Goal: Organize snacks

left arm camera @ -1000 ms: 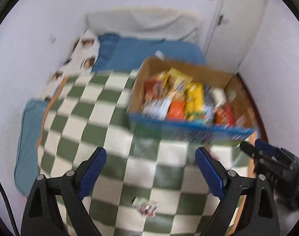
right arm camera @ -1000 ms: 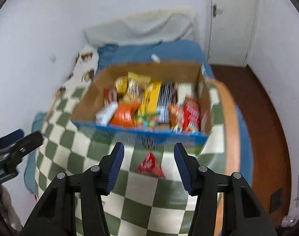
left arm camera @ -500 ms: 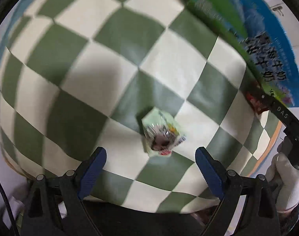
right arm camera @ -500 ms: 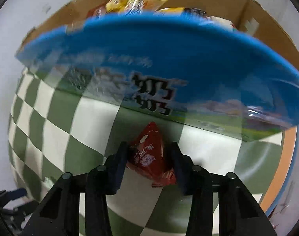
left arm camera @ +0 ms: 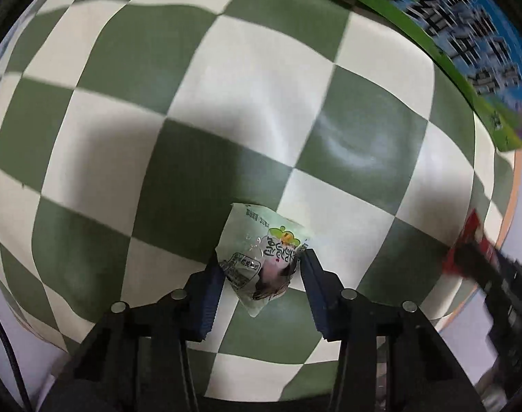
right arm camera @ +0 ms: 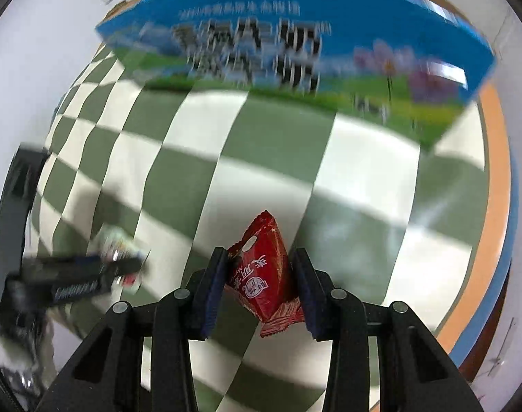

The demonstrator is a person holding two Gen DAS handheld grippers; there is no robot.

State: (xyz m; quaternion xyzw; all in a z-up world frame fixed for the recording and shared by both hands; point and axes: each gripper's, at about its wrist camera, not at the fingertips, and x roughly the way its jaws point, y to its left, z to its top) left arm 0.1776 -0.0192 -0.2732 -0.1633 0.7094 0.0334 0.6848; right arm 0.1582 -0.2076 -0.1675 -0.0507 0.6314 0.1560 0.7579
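My left gripper (left arm camera: 261,267) is shut on a pale green snack packet (left arm camera: 264,257) and holds it just above the green and white checked cloth (left arm camera: 226,103). My right gripper (right arm camera: 259,267) is shut on a red snack packet (right arm camera: 264,271) above the same cloth (right arm camera: 278,185). The blue-sided cardboard snack box (right arm camera: 295,44) stands behind, its contents hidden; its side also shows in the left wrist view (left arm camera: 466,51). The right gripper with the red packet shows blurred at the right of the left wrist view (left arm camera: 480,261); the left gripper shows blurred in the right wrist view (right arm camera: 89,274).
The cloth has an orange and blue border (right arm camera: 494,206) along its right edge, where the surface ends. A white wall (right arm camera: 37,51) rises at the left behind the box.
Both grippers came down to the cloth and closed, the left on the green packet, the right on the red one. Both packets now sit between the fingers, slightly raised.
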